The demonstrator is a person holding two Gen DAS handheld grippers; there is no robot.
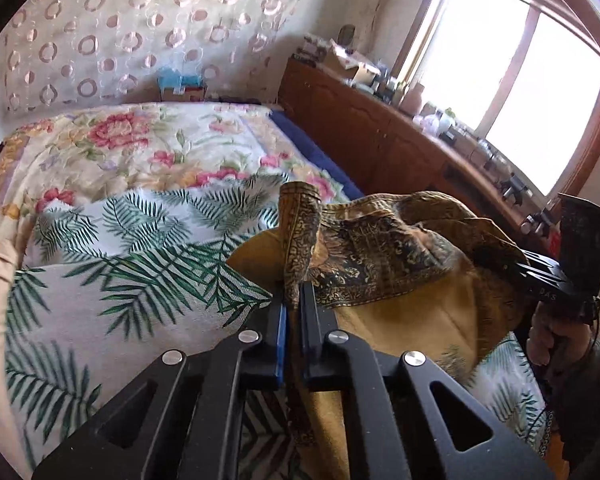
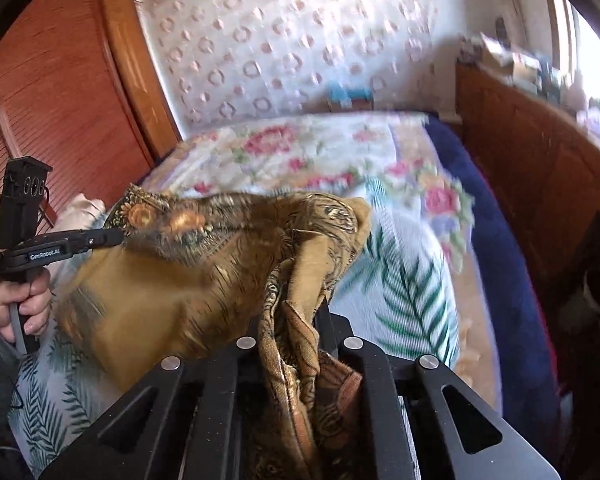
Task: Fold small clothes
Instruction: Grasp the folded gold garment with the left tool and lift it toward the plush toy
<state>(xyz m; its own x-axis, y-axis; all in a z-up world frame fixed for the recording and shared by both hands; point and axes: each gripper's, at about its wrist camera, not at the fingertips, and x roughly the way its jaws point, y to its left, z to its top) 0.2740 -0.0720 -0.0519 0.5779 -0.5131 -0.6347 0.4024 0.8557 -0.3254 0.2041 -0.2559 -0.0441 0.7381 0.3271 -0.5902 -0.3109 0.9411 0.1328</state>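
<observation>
A small mustard-yellow garment with a dark ornate print (image 1: 384, 256) hangs above the bed, held by both grippers. My left gripper (image 1: 293, 292) is shut on one edge of it, the cloth bunched between its jaws. It also shows in the right wrist view (image 2: 116, 238) at the left, clamped on the cloth's far corner. My right gripper (image 2: 300, 312) is shut on the other edge of the garment (image 2: 204, 272). It shows in the left wrist view (image 1: 516, 264) at the right, partly hidden by the cloth. The garment sags between the two.
Below lies a white palm-leaf cloth (image 1: 112, 272) over a floral bedspread (image 1: 132, 148). A blue mattress edge (image 2: 500, 248) runs along a brown wooden cabinet (image 1: 364, 128) cluttered with bottles under a bright window. A wooden wardrobe (image 2: 60, 92) stands left of the bed.
</observation>
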